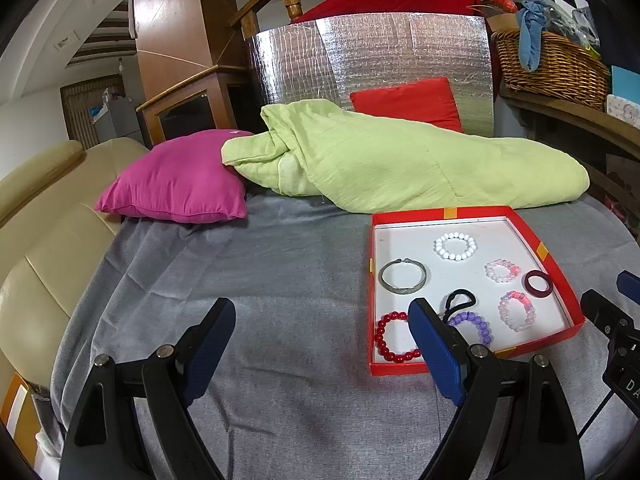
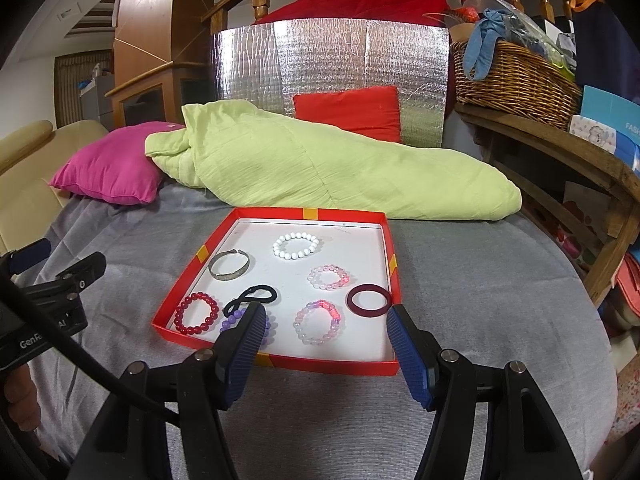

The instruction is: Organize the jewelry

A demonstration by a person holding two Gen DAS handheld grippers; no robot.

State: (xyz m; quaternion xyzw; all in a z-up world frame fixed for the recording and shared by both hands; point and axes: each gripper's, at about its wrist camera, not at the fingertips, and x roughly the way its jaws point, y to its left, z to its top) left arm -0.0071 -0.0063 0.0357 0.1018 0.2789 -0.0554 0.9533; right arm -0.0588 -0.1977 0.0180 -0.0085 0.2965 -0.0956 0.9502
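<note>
Both grippers empty, jaws apart: left gripper over bare bed, right gripper at the tray's near edge. Bracelets lie apart inside. Probably pick the pink bracelet near that edge: straddle one side, close gently.

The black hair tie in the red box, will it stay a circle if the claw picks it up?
Probably not. The black hair tie already lies pinched into a crooked loop, so it looks soft and would likely droop and stretch. It seems thin and light. One end lies on the purple bead bracelet, so lifting it might nudge those beads.
</note>
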